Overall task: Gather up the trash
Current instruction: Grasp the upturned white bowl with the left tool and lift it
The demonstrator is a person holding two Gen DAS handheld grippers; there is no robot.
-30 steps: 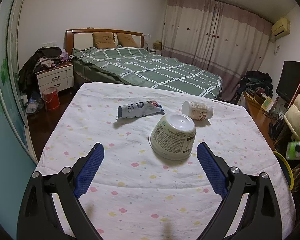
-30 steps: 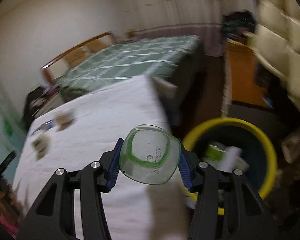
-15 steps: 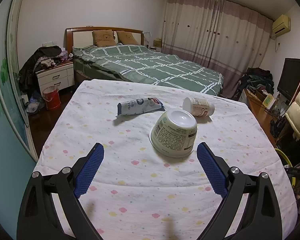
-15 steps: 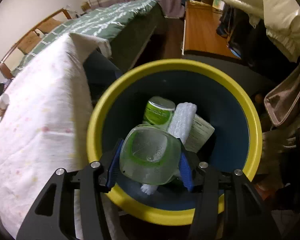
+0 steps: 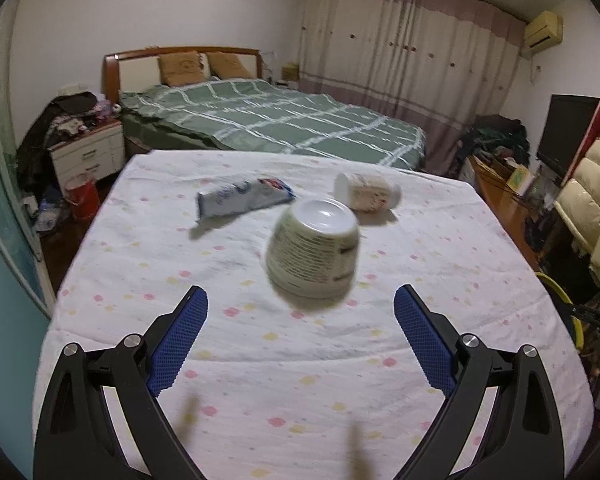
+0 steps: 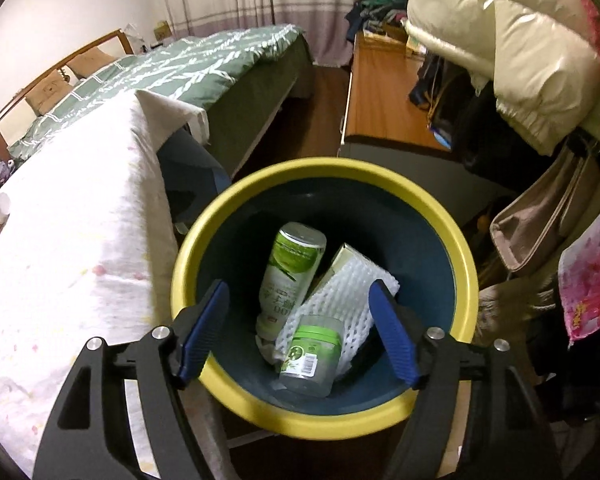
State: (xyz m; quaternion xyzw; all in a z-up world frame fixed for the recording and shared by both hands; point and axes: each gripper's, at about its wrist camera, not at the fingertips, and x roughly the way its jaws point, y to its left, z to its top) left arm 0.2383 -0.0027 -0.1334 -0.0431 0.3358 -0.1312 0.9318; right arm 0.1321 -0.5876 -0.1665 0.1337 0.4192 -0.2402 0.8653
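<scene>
Each claw is built from matte black, angular arms with elongated triangular cut-outs in the outer members, as seen on the left claw (image 5: 301, 312) and the right claw (image 6: 299, 306). Two round silver screw heads are set on each side of each claw, just behind the fingers, where the black links are joined. The inner faces of the fingers (image 5: 178, 338) are covered by long blue pads with a fine dotted, mesh-like texture, and the same blue pads (image 6: 392, 338) are carried on the right claw; no cables, markings or sleeves are visible.
</scene>
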